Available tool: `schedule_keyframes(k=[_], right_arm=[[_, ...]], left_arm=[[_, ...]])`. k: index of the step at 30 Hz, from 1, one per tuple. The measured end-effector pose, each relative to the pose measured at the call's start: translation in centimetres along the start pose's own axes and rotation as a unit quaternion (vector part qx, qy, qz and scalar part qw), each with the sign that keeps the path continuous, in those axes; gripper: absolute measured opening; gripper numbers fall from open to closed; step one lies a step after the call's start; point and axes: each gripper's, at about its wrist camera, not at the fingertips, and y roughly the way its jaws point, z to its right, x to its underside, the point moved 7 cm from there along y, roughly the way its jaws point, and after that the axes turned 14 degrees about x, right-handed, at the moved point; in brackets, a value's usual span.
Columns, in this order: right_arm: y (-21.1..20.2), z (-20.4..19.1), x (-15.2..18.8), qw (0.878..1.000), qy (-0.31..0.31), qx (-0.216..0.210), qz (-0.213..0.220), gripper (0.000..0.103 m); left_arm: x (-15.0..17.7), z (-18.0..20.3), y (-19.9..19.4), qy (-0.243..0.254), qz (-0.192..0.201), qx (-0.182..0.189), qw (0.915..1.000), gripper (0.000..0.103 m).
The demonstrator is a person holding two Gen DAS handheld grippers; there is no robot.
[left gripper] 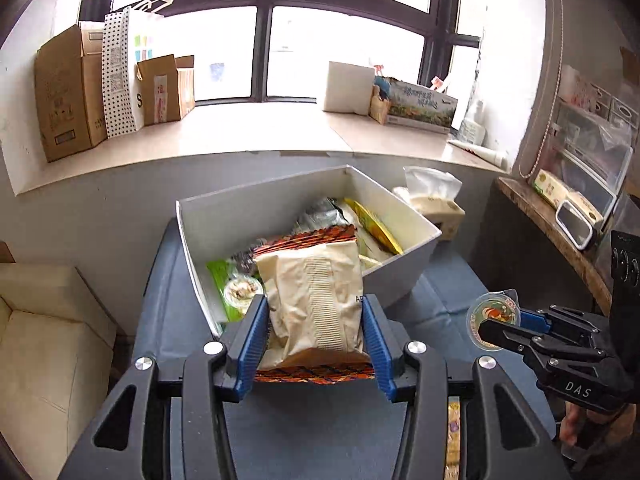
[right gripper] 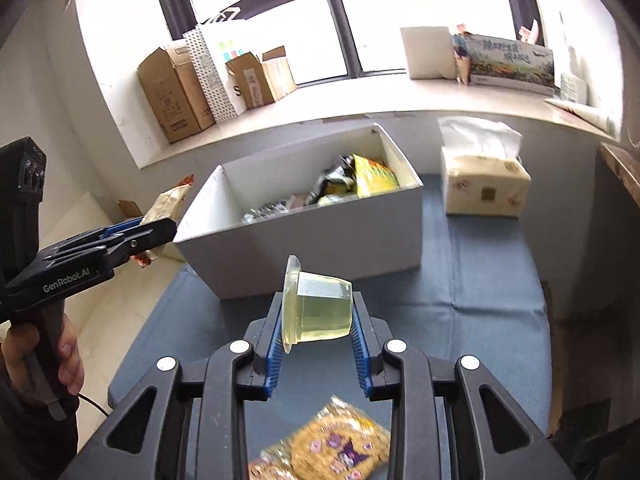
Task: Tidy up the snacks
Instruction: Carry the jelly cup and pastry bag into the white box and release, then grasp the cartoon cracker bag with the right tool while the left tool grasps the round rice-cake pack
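Left wrist view: my left tongs (left gripper: 316, 344) clamp a beige snack bag (left gripper: 316, 300), held up before the white bin (left gripper: 240, 208). My right tongs (right gripper: 318, 340) grip a jelly cup (right gripper: 316, 304) above the table (right gripper: 480, 288).

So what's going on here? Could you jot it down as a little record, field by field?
Setting: blue table below a window sill
Container: white bin, already holding several snack packs
Left gripper: shut on a beige snack bag, held just in front of the bin
Right gripper: shut on a clear jelly cup, lying sideways between the pads
Still on table: yellow snack pack, near the camera
Beside bin: tissue pack
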Motion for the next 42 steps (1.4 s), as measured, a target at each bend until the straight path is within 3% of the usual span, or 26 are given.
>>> schedule_keyframes(k=[5,9,12,14,15,16,17,21,24,33,42], right_arm=[[4.1,-2.2,-6.1,1.000,-0.011,-0.003,0.013,0.032],[8.5,-3.2,-9.0,1.000,-0.012,0.000,0.007,0.032],[11.4,-2.8,-10.6,1.000,0.002,0.023,-0.009,0.032],[12.7,-2.6,-11.2,1.000,0.016,0.011,-0.024,0.034],[13.1,-2.8,-11.5,0.999,0.021,-0.004,-0.029,0.039],[13.4,-3.1,-11.6,0.999,0.025,-0.019,-0.034,0.073],[13.5,-3.1,-11.7,0.999,0.031,-0.023,-0.036,0.103],[11.7,-2.3,-12.1,0.998,0.065,-0.021,0.002,0.103],[11.1,-1.6,-11.8,0.998,0.069,-0.009,0.004,0.103],[6.6,-1.0,-9.1,0.999,0.030,0.000,0.013,0.103],[1.6,0.5,-0.4,1.000,-0.004,0.002,-0.009,0.103]], left_arm=[[-3.2,-3.9,3.8,-0.006,-0.010,-0.019,0.9997,0.052],[-3.4,-6.4,8.2,-0.023,-0.039,-0.025,0.9987,0.053],[-3.0,-7.9,9.5,-0.022,-0.039,-0.055,0.9975,0.054],[-2.5,-8.1,9.8,-0.024,-0.042,-0.040,0.9980,0.068],[-2.3,-8.3,9.9,-0.026,-0.046,-0.040,0.9978,0.092],[-2.2,-8.3,9.8,-0.024,-0.043,-0.045,0.9977,0.103],[-2.2,-8.2,9.4,-0.019,-0.036,-0.048,0.9980,0.103],[-1.6,-7.8,8.7,-0.012,-0.037,-0.050,0.9980,0.103],[-1.4,-7.5,8.3,-0.005,-0.038,-0.053,0.9978,0.103],[-0.7,-4.8,5.1,0.013,-0.028,-0.037,0.9989,0.103],[5.1,-0.4,-0.4,0.016,-0.031,0.012,0.9993,0.103]])
